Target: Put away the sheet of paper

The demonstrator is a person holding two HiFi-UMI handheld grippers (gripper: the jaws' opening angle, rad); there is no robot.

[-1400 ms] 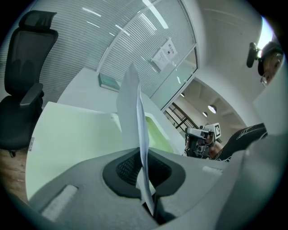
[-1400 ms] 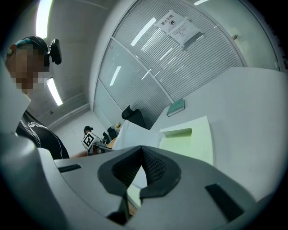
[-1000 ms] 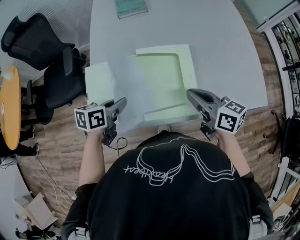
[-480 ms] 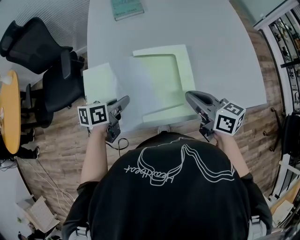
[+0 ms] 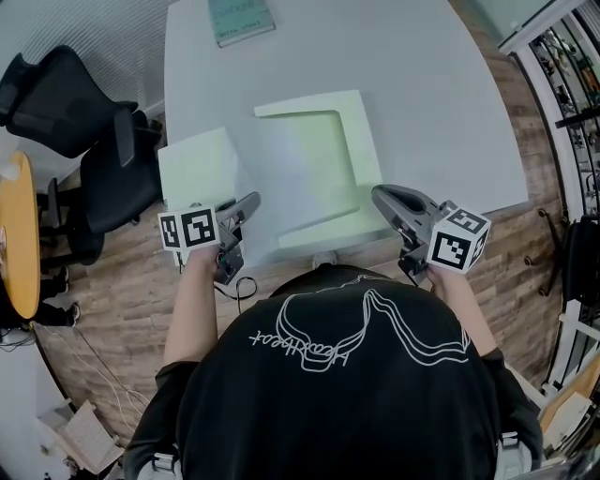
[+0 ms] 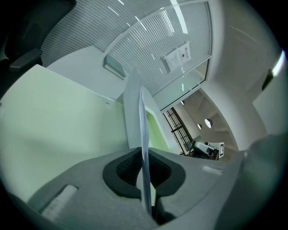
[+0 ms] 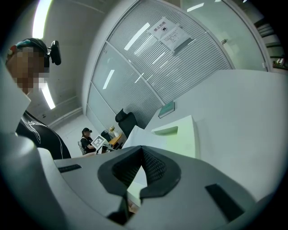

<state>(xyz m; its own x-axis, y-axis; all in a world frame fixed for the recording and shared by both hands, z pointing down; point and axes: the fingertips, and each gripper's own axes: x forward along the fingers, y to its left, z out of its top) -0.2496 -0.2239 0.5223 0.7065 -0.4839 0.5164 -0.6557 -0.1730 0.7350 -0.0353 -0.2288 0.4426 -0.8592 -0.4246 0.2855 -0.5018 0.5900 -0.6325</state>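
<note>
A white sheet of paper (image 5: 277, 178) lies across the middle of an open pale green folder (image 5: 349, 159) on the grey table (image 5: 422, 84). My left gripper (image 5: 249, 201) is shut on the sheet's near edge. In the left gripper view the sheet (image 6: 141, 130) runs edge-on between the pads of that gripper (image 6: 143, 161), with the folder's left flap (image 6: 54, 117) beside it. My right gripper (image 5: 379, 195) hovers just off the folder's near right corner. Its jaws look shut in the right gripper view (image 7: 137, 173), with nothing seen between them, and the folder (image 7: 177, 139) lies ahead.
A teal book (image 5: 240, 17) rests at the table's far edge. Black office chairs (image 5: 75, 103) stand left of the table, next to a round orange table (image 5: 17, 234). Shelving (image 5: 572, 84) lines the right side. The table's near edge runs just in front of both grippers.
My left gripper has shifted a little and rolled slightly, still clamped on the sheet. The right gripper has stayed where it was.
</note>
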